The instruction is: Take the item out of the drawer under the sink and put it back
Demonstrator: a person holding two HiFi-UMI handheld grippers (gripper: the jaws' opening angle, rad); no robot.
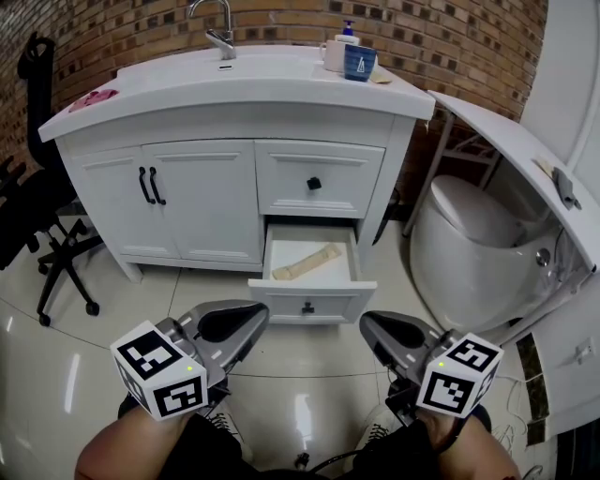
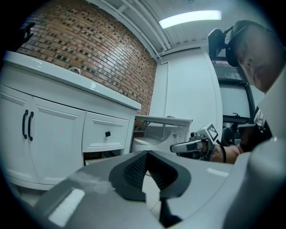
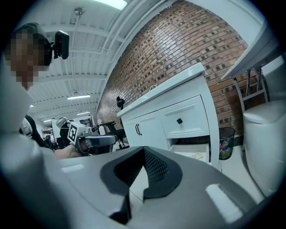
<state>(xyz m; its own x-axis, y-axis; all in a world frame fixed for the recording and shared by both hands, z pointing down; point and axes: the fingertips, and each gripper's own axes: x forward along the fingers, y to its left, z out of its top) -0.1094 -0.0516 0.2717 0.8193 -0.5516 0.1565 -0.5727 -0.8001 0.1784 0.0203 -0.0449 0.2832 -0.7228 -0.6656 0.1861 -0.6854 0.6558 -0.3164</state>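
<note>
Under the sink [image 1: 272, 67], the lower drawer [image 1: 311, 303] of the white vanity [image 1: 202, 202] stands pulled out over the tiled floor, and the item [image 1: 307, 262], a flat beige strip, lies slantwise on its bottom. The upper drawer [image 1: 317, 178] above it is shut, as are the 2 cabinet doors to its left. Both grippers hang low in front of the open drawer, apart from it and from each other. The left gripper [image 1: 251, 317] has its jaws pressed together with nothing between them; the right gripper [image 1: 373, 325] likewise has its jaws together and carries nothing. On the counter a blue cup [image 1: 359, 63] stands at the right beside a pump bottle, a pink cloth [image 1: 92, 97] lies at the left end, and the faucet [image 1: 217, 28] rises at the back. A toilet [image 1: 469, 244] stands to the vanity's right and a black office chair [image 1: 47, 216] to its left.
</note>
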